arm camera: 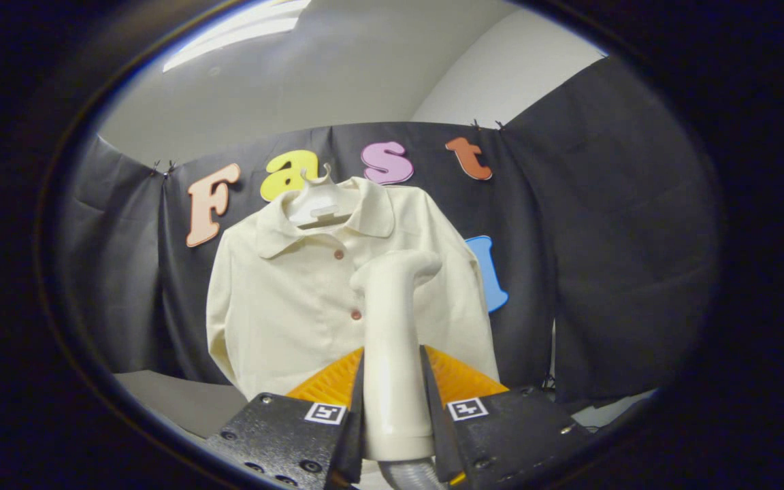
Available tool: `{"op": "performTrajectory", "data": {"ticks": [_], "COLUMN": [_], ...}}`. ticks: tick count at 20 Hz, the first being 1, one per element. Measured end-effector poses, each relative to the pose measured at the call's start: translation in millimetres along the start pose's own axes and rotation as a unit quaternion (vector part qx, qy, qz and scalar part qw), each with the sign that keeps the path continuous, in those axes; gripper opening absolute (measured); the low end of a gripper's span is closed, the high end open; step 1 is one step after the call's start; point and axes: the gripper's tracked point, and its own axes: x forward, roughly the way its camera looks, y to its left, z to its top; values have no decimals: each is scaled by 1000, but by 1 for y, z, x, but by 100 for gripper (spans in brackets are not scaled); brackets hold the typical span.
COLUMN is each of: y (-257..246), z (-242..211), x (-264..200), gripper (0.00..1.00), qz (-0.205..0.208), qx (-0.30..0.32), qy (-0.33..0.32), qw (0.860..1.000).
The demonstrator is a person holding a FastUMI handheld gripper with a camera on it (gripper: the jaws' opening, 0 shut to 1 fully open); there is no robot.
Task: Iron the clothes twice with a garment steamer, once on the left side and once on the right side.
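Steamer clamped in the gripper point(392, 381), raised in front of the hanging shirt.

From the gripper view, both fingers press on the handle of the garment steamer point(392, 340), its head bent toward the cream shirt point(283, 299), which hangs beyond the fingers on a pale hanger point(315, 201) against the booth's dark cloth. A grey hose point(409, 474) leaves the handle's base. To do this pass well, I'd say keep the head close to the fabric beside the 2 visible buttons and draw it steadily along 1 side, letting the hose trail free. Apart from the cloth's lettering, I can read no brand or label; each finger carries a square coded marker point(324, 412).
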Motion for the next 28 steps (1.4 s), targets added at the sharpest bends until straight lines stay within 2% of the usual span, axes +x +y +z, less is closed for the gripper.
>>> {"op": "performTrajectory", "data": {"ticks": [3, 9, 19, 28], "y": [-4, -18, -38, -45], "z": [-19, -71, -151, -212], "x": [14, 9, -29, -70], "gripper": [40, 40, 40, 40], "qz": [-3, 0, -14, -24], "qx": [0, 43, 48, 104], "qy": [15, 45, 98, 148], "qw": [1000, 998, 994, 983]}}
